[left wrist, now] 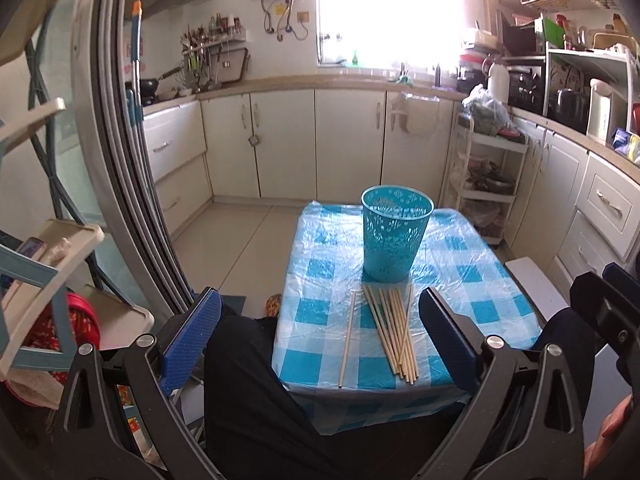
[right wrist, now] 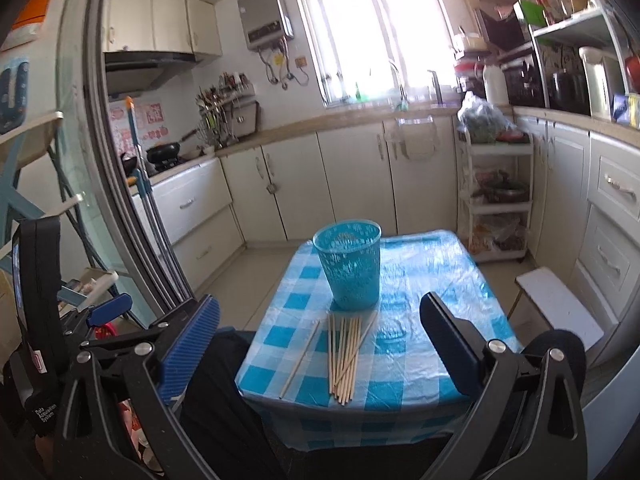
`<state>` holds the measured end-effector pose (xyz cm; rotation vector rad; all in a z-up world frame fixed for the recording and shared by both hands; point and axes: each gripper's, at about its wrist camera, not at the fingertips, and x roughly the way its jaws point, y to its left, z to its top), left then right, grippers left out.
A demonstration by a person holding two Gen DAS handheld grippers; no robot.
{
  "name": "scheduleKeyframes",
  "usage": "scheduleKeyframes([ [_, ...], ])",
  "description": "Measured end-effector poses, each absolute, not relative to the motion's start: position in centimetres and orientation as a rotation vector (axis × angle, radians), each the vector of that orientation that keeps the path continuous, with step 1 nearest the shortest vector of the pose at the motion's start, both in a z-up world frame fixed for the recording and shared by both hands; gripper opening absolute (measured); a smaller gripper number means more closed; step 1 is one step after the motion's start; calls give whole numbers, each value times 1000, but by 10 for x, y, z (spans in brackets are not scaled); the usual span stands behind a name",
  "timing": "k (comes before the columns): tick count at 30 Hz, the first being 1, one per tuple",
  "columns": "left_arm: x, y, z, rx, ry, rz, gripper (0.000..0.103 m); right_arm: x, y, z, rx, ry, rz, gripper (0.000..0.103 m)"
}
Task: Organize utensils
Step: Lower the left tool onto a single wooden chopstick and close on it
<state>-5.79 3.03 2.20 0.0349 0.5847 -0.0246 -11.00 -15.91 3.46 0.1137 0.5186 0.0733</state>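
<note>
Checked tablecloth [left wrist: 460,280] under chopsticks [left wrist: 394,336], basket [left wrist: 396,240]

Small table [left wrist: 472,280], covered with a blue-and-white checked plastic cloth. Teal perforated plastic basket [left wrist: 396,236] upright near the far centre. Bundle of wooden chopsticks [left wrist: 394,332] lies just before it; single chopstick [left wrist: 347,340] apart, left.

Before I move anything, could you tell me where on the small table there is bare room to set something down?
The checked tablecloth is bare right of the blue basket and right of the chopstick bundle, out to the table's right edge. A narrower strip lies left of the lone chopstick. The near middle is crowded with chopsticks, with the basket just behind them.
</note>
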Motion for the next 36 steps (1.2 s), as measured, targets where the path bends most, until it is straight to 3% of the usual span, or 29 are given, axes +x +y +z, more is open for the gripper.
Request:
scheduleKeyframes([
  [20,65,19,-78,22,882,-110,95,11,-193,-62,163,738,34,95],
  [21,70,19,-84,25,895,-110,95,19,-197,-70,166,761,35,91],
  [23,80,18,-97,25,922,-115,95,37,-200,-85,182,818,53,70],
  [26,95,17,-113,28,951,-107,95,61,-204,-107,181,879,61,55],
  [36,145,8,-153,56,1015,-91,95,124,-195,-156,144,993,47,34],
])
